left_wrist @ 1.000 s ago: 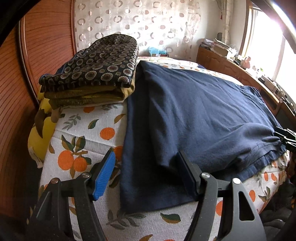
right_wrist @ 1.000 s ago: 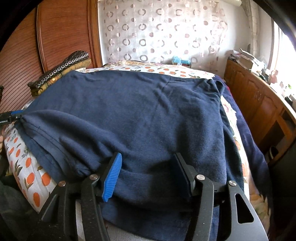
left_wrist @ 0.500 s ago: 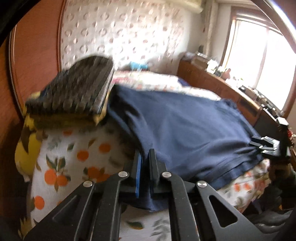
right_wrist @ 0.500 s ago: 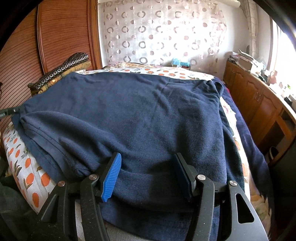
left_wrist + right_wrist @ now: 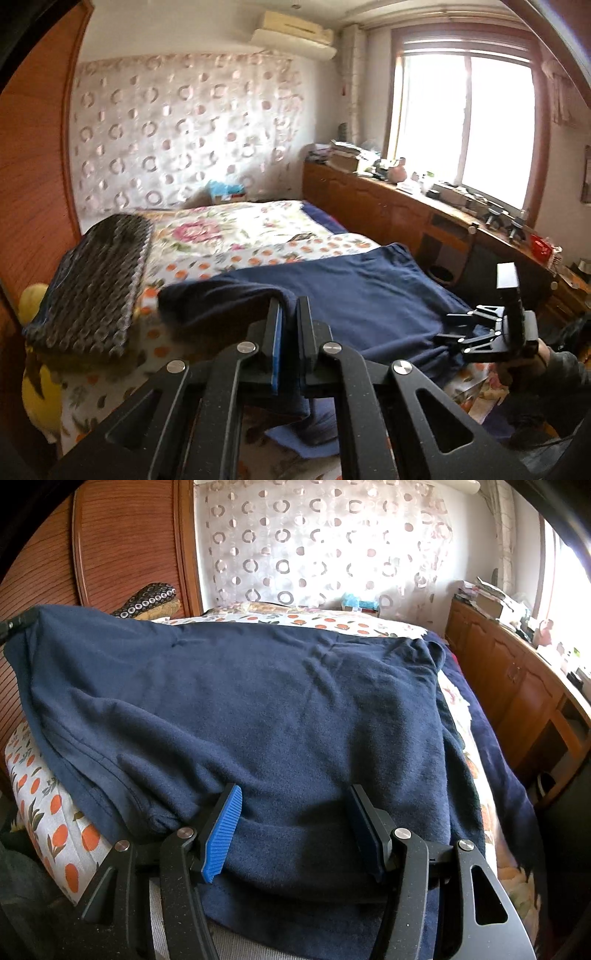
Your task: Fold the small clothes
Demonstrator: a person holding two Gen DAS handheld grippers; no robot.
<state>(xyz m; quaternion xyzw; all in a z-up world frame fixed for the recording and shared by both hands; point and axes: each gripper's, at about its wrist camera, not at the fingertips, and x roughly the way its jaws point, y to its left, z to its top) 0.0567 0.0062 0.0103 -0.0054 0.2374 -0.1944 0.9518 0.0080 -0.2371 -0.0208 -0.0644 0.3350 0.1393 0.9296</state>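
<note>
My left gripper (image 5: pixel 289 314) has its fingers pressed together on a corner of the navy garment (image 5: pixel 258 701), holding that corner raised off the bed (image 5: pixel 40 805); the rest of the garment lies spread over the orange-print bedding; my right gripper (image 5: pixel 295 812) sits at the near hem with its fingers spread, cloth bunched between them, though I cannot tell whether the pads press on it; a folded patterned pile (image 5: pixel 96 280) rests by the wooden headboard (image 5: pixel 125 542), just beside the lifted corner.
</note>
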